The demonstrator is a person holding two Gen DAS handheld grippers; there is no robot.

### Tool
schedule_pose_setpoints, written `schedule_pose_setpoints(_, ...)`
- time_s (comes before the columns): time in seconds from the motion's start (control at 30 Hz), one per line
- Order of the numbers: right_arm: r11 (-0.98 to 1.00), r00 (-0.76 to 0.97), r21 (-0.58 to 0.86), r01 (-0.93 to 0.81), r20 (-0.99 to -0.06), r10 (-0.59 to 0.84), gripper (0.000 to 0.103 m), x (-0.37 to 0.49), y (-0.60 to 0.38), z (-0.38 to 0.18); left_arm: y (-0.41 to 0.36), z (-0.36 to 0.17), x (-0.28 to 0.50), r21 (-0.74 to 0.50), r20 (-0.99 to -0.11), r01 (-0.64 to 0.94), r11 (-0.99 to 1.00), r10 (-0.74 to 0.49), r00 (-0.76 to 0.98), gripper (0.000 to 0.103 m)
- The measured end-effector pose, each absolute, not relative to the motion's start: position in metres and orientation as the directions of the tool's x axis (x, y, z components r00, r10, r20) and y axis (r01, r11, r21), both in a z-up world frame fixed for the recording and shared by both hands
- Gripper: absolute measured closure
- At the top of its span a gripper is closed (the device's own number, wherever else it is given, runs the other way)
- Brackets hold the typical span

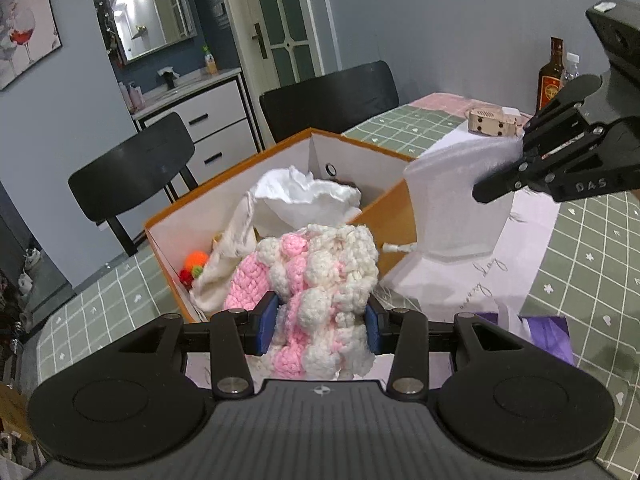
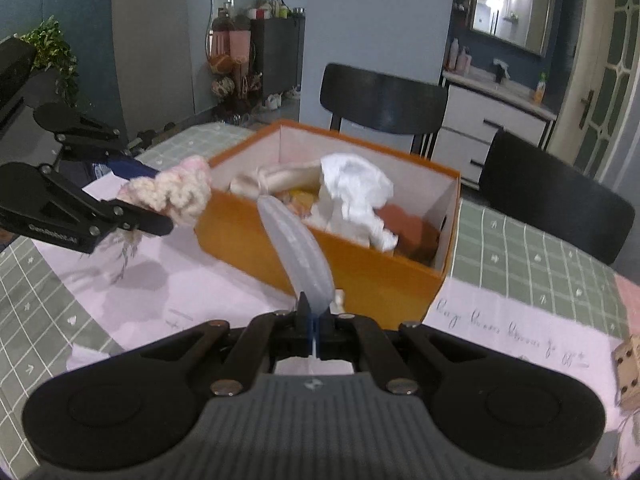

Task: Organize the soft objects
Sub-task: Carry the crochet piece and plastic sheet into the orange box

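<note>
A pink-and-cream crocheted piece (image 1: 320, 280) is clamped by the left tongs (image 1: 320, 320); a translucent white plastic sheet (image 2: 298, 248) is pinched by the closed right tongs (image 2: 316, 326), beside the orange cardboard box (image 2: 360, 276).

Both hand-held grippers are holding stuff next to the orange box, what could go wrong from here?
1. The left hand-held gripper pinches the pink and white knitted piece near one end, so the loose bulk might catch on the orange box rim.
2. The right hand-held gripper grips the translucent soft piece by a thin edge; it may slip.
3. The box already holds the white crumpled cloth, so new items may spill.
</note>
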State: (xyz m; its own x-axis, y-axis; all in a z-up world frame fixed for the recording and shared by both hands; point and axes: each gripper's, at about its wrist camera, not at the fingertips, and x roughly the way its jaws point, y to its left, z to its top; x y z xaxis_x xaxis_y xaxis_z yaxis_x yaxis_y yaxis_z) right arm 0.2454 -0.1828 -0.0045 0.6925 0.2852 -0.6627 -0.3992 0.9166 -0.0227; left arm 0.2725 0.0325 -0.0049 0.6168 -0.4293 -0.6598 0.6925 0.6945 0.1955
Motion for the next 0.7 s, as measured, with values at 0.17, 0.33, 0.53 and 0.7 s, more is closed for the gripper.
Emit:
schedule_pose_setpoints(0.17,0.920,0.736,-0.031,-0.390,-0.611,0.291,0.103,0.256,-0.186,0.027,0.027,0.011,0.287,0.219,-0.635,0.685,0.695,-0.431,0.641,0.054)
schedule_pose_setpoints(0.33,0.927,0.781,-0.045,-0.372,-0.556,0.286,0.103,0.276,-0.189,0.056,0.018,0.023,0.311,0.252,-0.623,0.672,0.696,-0.415,0.663,0.054)
schedule_pose_setpoints(0.53,0.938,0.806,-0.077,-0.339,-0.538,0.247,0.103,0.311,-0.191,0.065,0.013,0.026,0.342,0.258,-0.620,0.656,0.709,-0.400,0.675,0.054)
schedule_pose_setpoints(0.7,0.940,0.835,-0.113,-0.323,-0.501,0.226,0.103,0.339,-0.193,0.060,0.010,0.021,0.362,0.276,-0.614,0.635,0.721,-0.377,0.694,0.054)
